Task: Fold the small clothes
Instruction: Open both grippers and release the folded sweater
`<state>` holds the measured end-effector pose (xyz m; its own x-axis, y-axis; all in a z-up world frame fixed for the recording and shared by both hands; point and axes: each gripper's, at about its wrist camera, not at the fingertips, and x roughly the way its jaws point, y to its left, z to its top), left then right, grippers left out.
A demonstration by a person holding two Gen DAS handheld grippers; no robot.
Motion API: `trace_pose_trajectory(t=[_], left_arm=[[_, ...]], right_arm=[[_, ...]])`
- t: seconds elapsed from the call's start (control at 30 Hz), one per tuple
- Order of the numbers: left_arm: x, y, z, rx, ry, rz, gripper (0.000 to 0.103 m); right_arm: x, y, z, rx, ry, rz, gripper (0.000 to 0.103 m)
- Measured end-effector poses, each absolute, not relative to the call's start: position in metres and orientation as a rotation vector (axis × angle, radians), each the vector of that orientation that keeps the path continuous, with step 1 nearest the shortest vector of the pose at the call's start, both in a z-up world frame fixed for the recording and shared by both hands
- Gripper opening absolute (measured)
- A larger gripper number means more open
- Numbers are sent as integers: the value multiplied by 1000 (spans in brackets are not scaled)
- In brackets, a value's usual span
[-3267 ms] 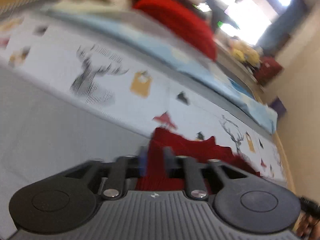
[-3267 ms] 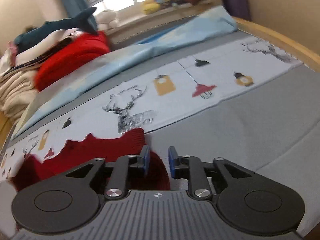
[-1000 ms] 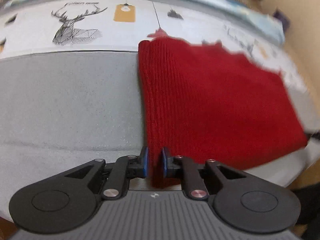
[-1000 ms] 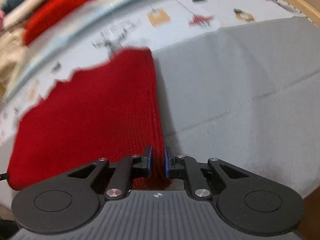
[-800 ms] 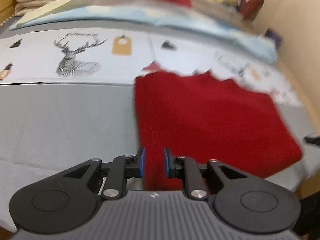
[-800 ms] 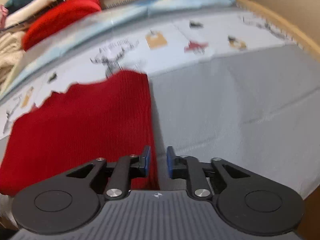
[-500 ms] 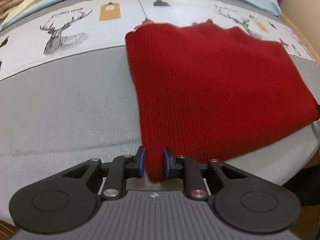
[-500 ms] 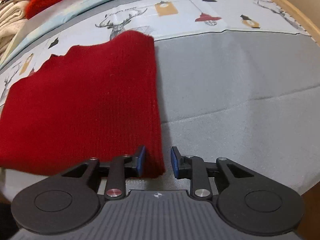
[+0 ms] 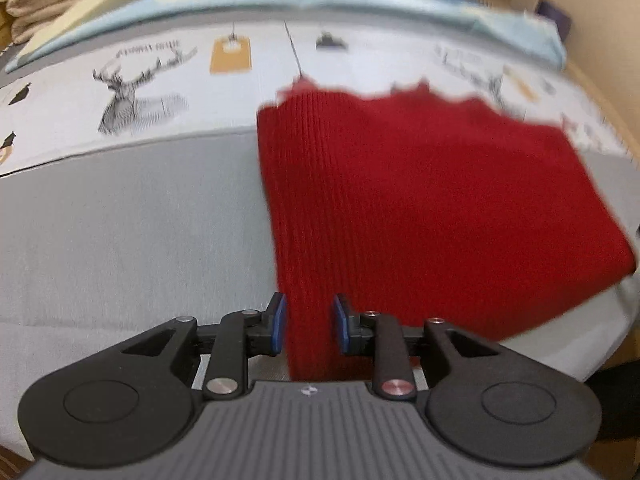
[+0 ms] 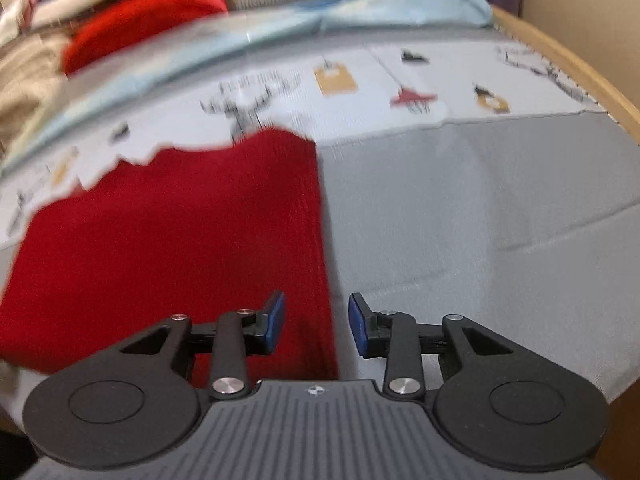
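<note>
Looks like both the left gripper and right gripper are opening, letting go of the red knit at the bed's near edge, so regripping for another fold is probably coming next.

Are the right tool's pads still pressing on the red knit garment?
Apart. The right wrist view shows the right tool opening, gaps visible between both pads and the red knit garment corner lying between them.
</note>
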<state>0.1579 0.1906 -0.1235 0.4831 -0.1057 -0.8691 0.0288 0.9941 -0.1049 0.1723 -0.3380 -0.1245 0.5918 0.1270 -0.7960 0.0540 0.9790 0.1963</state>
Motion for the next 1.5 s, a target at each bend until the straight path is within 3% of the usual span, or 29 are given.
trace_pose_trajectory(t=[0.17,0.3,0.43,0.6,0.77,0.9,1.03,1.07,1.13,1.17,1.5], left_arm=[[160,187,-133,-55,1135,-54,29],[156,188,-123,-43,1073,-48,31],[146,203,-96,-126,928,4,49],[129,216,-70,-154,800,86,50],[117,221,-40,-116,712,140,50],[98,221,-24,-40,622,165,56],[92,228,-33,-37,663,174,57],[91,231,-35,-41,663,178,57],[89,238,-35,-42,657,191,57],[90,241,-35,-40,657,198,57],[78,290,-34,-127,663,277,57]], right_arm=[[181,-330,-152,121,1099,-1,44],[170,-328,-133,141,978,-16,44],[151,-317,-103,175,815,9,44],[130,-288,-86,152,690,50,44],[116,-253,-82,135,678,104,44],[109,-220,-83,78,681,177,44],[100,-181,-88,-35,674,259,44],[98,-171,-89,-63,669,278,43],[93,-152,-92,-124,646,296,23],[92,-143,-91,-141,641,312,20],[94,-29,-88,-63,671,478,21]])
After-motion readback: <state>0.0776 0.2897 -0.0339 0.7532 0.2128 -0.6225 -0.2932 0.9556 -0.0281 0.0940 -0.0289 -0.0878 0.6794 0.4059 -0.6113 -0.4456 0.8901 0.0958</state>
